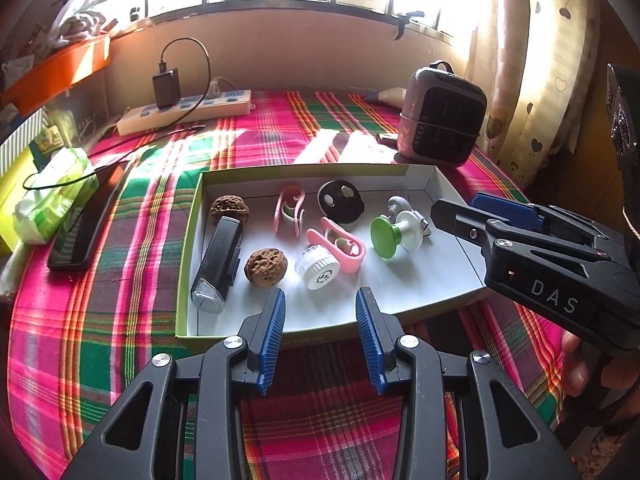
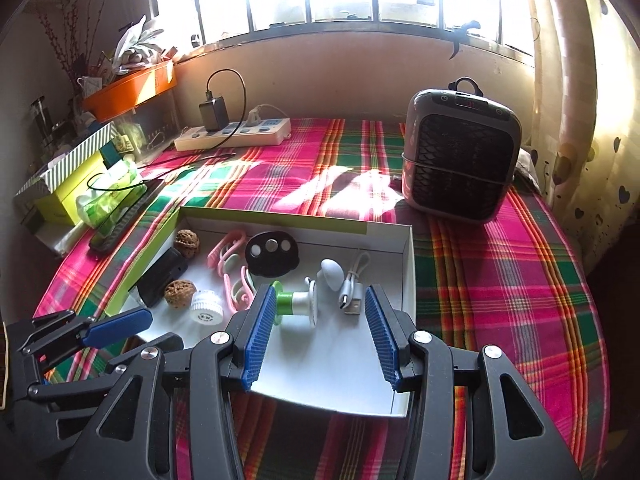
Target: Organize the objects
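both grippers, left point(image 1: 320, 300) & right point(image 2: 320, 296), spread (empty); green-capped spool point(image 1: 394, 234) lies sideways in box point(image 1: 188, 260).

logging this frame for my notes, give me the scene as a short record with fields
surface: plaid tablecloth
container: shallow white box with a green outside
in box: two walnuts, black light, pink clips, green-topped knob, white cap, black disc, white cable
left tool: open, empty, at box's near edge
right tool: open, empty, over the box
behind box: heater, power strip
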Demonstrator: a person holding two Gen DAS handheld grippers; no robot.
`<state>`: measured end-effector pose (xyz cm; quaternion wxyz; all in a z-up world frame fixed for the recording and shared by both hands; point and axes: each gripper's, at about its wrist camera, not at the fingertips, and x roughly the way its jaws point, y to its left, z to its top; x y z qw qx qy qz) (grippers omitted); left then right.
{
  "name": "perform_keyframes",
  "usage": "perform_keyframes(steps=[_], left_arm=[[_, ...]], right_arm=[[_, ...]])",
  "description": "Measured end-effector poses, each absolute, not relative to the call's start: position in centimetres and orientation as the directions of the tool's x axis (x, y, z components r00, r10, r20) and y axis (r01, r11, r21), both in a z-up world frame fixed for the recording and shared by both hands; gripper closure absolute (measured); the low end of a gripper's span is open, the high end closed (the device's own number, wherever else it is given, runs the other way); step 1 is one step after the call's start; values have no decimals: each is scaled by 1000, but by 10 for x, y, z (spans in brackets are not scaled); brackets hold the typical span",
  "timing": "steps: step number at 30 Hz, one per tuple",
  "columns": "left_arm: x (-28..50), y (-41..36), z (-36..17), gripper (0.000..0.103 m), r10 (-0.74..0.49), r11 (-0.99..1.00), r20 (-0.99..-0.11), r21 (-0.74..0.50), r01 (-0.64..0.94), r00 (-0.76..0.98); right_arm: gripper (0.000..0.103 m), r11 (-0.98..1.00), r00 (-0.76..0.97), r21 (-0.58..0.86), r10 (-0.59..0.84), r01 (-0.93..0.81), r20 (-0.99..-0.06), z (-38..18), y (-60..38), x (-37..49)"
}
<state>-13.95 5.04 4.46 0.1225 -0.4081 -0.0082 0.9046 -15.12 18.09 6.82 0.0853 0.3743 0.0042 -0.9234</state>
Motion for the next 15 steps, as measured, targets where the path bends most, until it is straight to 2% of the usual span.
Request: perform_keyframes(steps=[4,15], left_arm=[[-130,50,47,68,191,-977,-725,-75,-200,-661],[-104,45,42,68,188,-979,-733,-89,-183,-654]], right_arm=[[55,-986,-713,63,-155,154,-684,71,179,-139],[55,-986,-716,74,-161,152,-679,65,174,-99]])
